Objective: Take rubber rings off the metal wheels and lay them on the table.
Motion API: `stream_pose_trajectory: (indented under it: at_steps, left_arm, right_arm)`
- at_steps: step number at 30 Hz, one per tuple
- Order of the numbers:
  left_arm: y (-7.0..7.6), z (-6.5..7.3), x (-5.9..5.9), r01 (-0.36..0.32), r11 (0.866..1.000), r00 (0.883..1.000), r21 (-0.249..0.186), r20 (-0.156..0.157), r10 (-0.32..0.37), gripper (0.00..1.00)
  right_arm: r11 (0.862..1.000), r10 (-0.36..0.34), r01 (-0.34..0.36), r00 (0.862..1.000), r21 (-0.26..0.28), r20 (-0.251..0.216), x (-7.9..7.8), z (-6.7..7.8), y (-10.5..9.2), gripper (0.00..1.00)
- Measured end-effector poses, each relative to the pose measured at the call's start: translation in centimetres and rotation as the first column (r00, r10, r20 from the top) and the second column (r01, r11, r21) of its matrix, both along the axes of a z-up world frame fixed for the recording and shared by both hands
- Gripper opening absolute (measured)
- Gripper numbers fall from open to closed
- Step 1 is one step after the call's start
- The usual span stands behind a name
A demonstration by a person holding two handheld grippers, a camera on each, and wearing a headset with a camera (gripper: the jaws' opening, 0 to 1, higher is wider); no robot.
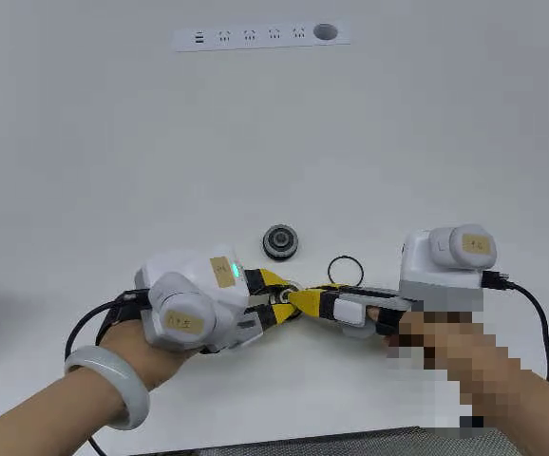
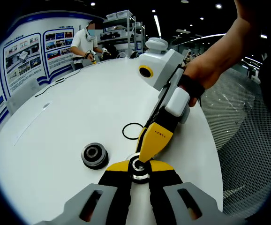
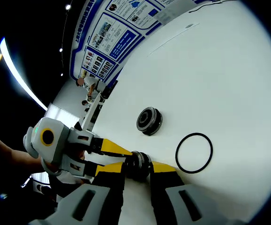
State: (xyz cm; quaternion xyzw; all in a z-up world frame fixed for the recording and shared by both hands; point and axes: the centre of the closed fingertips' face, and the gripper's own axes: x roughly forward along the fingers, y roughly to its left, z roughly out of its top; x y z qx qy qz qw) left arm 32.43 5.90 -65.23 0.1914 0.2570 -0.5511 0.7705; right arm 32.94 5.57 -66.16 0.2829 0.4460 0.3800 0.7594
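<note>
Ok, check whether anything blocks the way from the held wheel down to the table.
Nothing visible does. The small metal wheel is clamped by the left gripper and the right gripper; the loose black rubber ring and the second metal wheel lie apart beyond, white table bare between.

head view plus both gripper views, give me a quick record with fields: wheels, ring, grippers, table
held wheel: between both grippers' jaws, dark band round it
left gripper: shut on held wheel
right gripper: shut on held wheel, from the opposite side
free wheel: on table beyond the grippers, untouched
ring: loose, flat on table, near free wheel, not touching it
table: white, power strip at far side
</note>
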Motion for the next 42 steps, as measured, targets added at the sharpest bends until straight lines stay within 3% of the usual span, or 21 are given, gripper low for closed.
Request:
stream_pose_trajectory:
  at_steps: [8,15,30,42]
  left_arm:
    - [-0.01,-0.06,-0.02,0.002,1.000,1.000,-0.001,0.000,-0.002,0.13]
    - [-0.03,-0.08,-0.04,0.000,1.000,1.000,-0.001,-0.001,0.000,0.13]
    - [-0.02,-0.09,-0.05,-0.002,1.000,1.000,-0.001,-0.003,0.002,0.13]
    - [-0.02,-0.07,-0.05,-0.001,1.000,1.000,-0.004,-0.004,0.001,0.13]
  right_arm:
    - [0.999,0.020,-0.018,0.998,0.036,-0.054,-0.81,0.38,-0.06,0.21]
    - [0.999,0.027,-0.026,0.999,0.031,-0.040,-0.82,0.69,-0.24,0.21]
    - [0.999,0.035,-0.035,0.999,-0.038,0.001,-0.36,0.06,-0.87,0.04]
    - [0.999,0.037,-0.036,0.999,-0.035,0.009,-0.29,0.42,-0.70,0.02]
